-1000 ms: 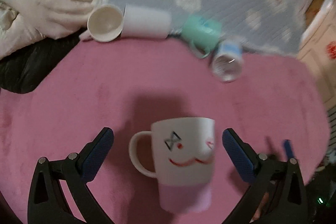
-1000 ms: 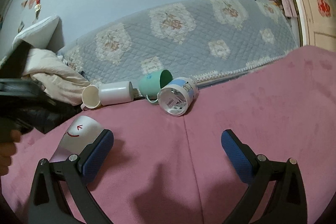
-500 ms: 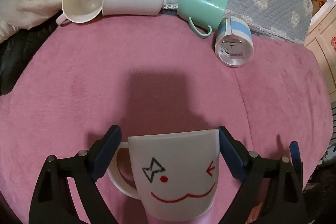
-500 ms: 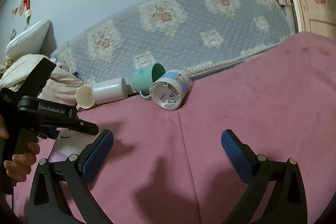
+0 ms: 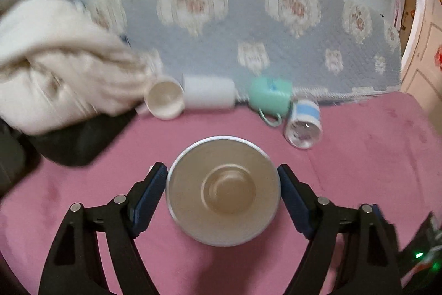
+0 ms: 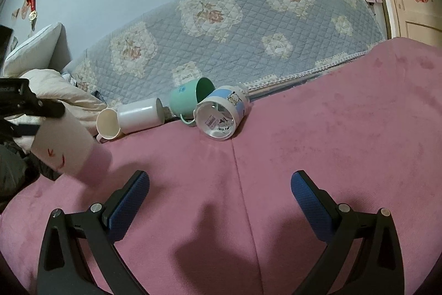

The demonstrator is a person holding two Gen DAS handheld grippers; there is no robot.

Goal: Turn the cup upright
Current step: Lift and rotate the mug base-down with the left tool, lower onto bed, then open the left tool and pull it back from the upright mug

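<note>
Left tongs [image 5: 223, 185]: blue pads pressed on both sides of the smiley mug [image 5: 223, 190], clamped. Half a second ago this view showed the mug's side, face drawing the right way up as seen, pink band nearest the camera; now it looks straight into the open mouth, base ring visible inside. Background is streaked, so the wrist is likely mid-rotation. Judgement: the flip is under way; set-down remains.

Right tongs [image 6: 220, 194]: apart, holding nothing, hovering over the pink blanket [image 6: 331, 129]; framing much as before.

Cross-view: the right wrist view shows the mug [image 6: 62, 143] from outside, tilted, the pink band low near the blanket and the mouth end up at the left tongs; whether the base touches the blanket cannot be told. The left view gives no such tilt. Handle hidden in both.

Beyond: cream cup [image 5: 165, 101], white cup [image 5: 209, 93], green mug [image 5: 270, 96] and blue-striped cup [image 5: 304, 123] lying on their sides by the quilt [image 5: 304, 46].
</note>
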